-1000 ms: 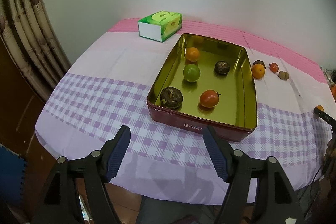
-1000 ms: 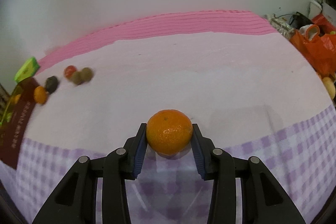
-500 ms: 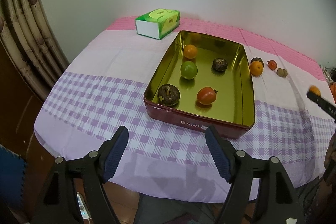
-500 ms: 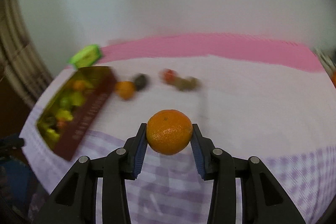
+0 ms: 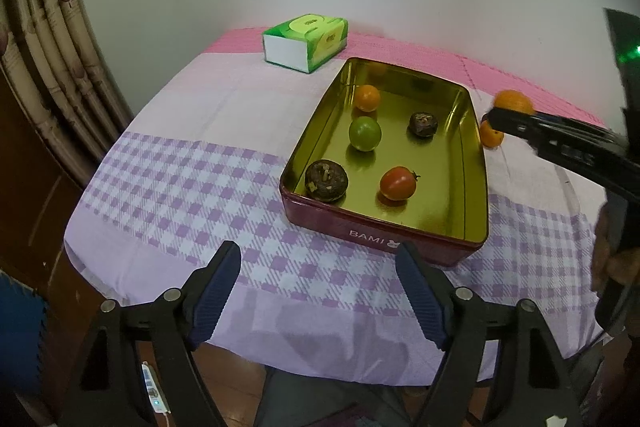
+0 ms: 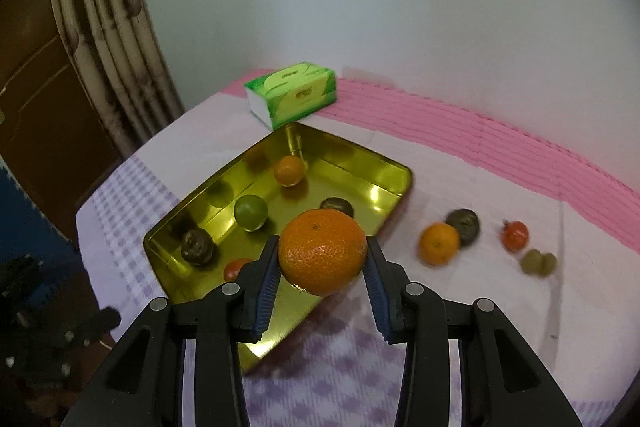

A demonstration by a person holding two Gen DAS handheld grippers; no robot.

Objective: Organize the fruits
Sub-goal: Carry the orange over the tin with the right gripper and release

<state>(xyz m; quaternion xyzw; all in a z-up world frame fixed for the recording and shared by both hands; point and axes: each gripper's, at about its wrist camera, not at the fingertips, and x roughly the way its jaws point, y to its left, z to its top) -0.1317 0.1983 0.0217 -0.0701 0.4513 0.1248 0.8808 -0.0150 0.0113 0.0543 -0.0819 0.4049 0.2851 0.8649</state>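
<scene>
Orange (image 6: 322, 251) now carried, seemingly over tin (image 6: 402, 175).

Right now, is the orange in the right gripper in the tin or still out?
Out. The orange is clamped in the right gripper, held in the air near the tin, not resting on its floor.

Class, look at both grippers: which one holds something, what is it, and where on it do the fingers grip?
The right gripper holds an orange, its two fingers pressing the fruit's opposite sides at its widest part. The left gripper is open and holds nothing.
</scene>
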